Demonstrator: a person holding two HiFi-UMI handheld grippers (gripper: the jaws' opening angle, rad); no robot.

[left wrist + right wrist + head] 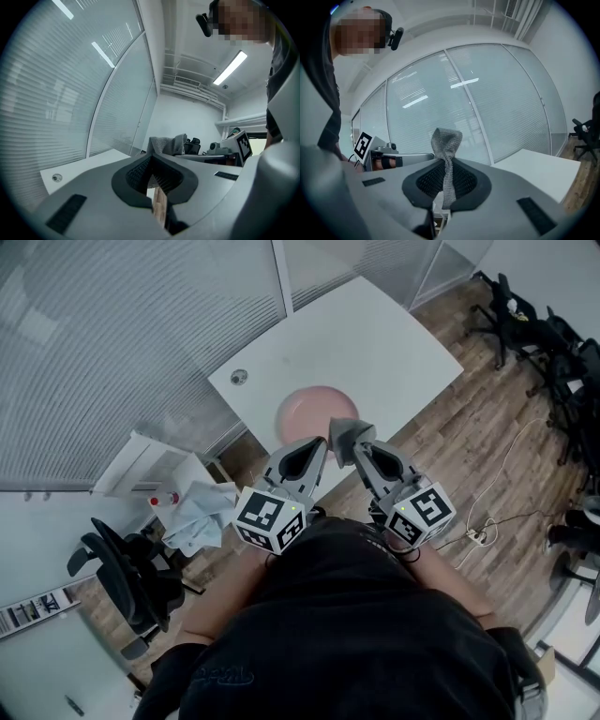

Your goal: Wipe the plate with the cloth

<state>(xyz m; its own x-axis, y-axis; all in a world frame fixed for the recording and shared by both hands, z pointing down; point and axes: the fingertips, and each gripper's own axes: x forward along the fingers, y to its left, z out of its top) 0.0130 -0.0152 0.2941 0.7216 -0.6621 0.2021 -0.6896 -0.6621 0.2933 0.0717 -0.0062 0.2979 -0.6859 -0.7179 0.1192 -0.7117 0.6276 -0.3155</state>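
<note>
Left claw (319,444) is squeezed fully closed with nothing in it, pointing roughly level toward the white tabletop (375,343). Just ahead sits the pink plate (305,413), near the tabletop's closest edge, and from the head view both claw tips overlap its near rim. Over on the right, the right claw (359,444) pinches the grey mesh cloth (446,140), a tuft poking up past its tips.
</note>
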